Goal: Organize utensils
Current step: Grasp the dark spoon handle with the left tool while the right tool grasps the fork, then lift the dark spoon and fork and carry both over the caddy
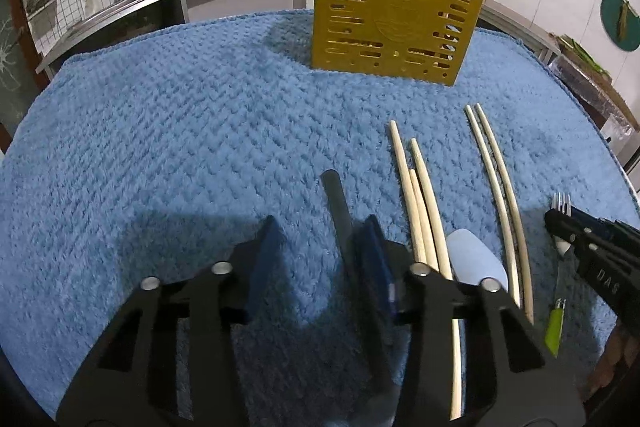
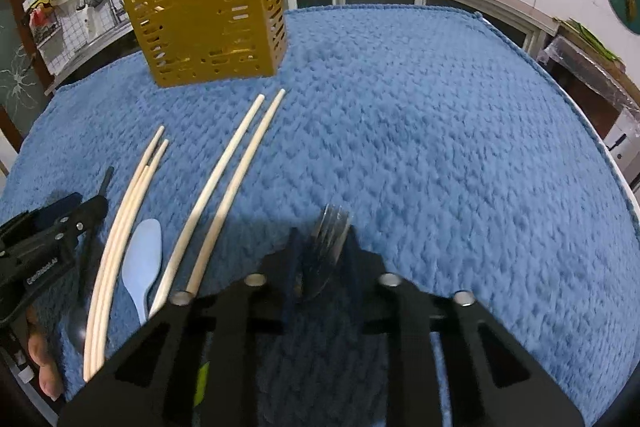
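Blue towelling covers the surface [image 1: 160, 131]. Left gripper [image 1: 320, 239]: the fingers stand at a narrow gap; a dark utensil handle [image 1: 336, 203] lies between them, hard against the right-hand finger [image 1: 374, 251], with clear space to the left-hand finger. Whether both pads press on it cannot be told. The handle's long axis runs from 6 toward 12 o'clock, free end at about 12.

Right gripper [image 2: 324, 243]: the fingers are closed on a metal fork [image 2: 330, 239]. The tines project past the fingertips toward 12 o'clock; the green handle [image 1: 554, 327] trails toward 6.

Yellow slotted caddy [image 1: 396, 15] stands upright at 12 to 1 o'clock in the left wrist view, well apart from both grippers. It holds wooden sticks that lean out of the top.

Between the grippers lie three chopsticks [image 1: 420, 207], a pale blue spatula [image 1: 476, 259] and a chopstick pair [image 1: 496, 179], all aligned roughly 6 to 12 o'clock.
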